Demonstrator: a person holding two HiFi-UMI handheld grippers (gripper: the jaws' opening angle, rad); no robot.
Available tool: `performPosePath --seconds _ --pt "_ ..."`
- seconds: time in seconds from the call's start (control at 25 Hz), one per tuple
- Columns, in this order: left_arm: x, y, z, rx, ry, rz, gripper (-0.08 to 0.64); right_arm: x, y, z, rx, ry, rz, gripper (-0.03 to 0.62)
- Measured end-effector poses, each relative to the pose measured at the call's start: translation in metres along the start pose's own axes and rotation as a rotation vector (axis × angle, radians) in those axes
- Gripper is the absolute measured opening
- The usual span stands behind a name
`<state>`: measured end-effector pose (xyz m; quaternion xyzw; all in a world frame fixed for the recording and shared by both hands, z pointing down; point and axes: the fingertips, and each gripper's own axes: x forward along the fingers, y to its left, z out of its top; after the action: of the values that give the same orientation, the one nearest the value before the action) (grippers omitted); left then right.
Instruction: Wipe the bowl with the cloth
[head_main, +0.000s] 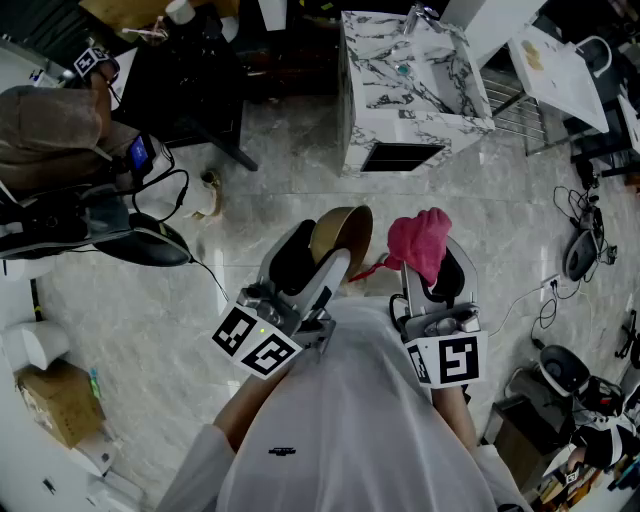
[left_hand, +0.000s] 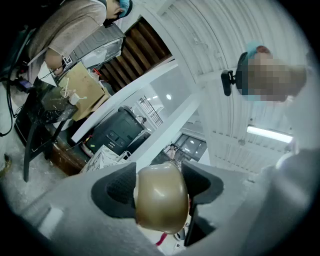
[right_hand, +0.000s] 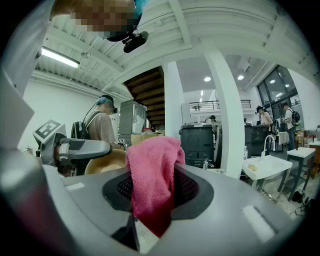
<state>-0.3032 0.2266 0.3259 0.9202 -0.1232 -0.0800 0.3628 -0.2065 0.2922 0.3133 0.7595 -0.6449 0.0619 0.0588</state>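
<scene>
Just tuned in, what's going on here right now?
A person holds both grippers out in front of them. The left gripper is shut on a brown bowl, and the right gripper is shut on a pink cloth. The cloth sits just beside the bowl; I can't tell whether they touch.

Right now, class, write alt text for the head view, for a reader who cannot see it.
Seen from above, a person holds two grippers side by side over a pale stone floor: the left gripper is shut on a gold bowl, the right gripper on a pink cloth. A marble-patterned sink counter stands beyond.
</scene>
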Motion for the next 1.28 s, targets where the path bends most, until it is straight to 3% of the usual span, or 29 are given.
performPosePath --seconds 1.0,1.28 --pt "-0.019 0.028 0.011 -0.016 -0.011 0.04 0.288 0.01 -0.01 -0.006 0.076 0.018 -0.06 0.141" --pt "0.008 0.046 0.029 -0.019 -0.029 0.06 0.288 0.056 -0.027 0.014 0.065 -0.012 -0.028 0.141"
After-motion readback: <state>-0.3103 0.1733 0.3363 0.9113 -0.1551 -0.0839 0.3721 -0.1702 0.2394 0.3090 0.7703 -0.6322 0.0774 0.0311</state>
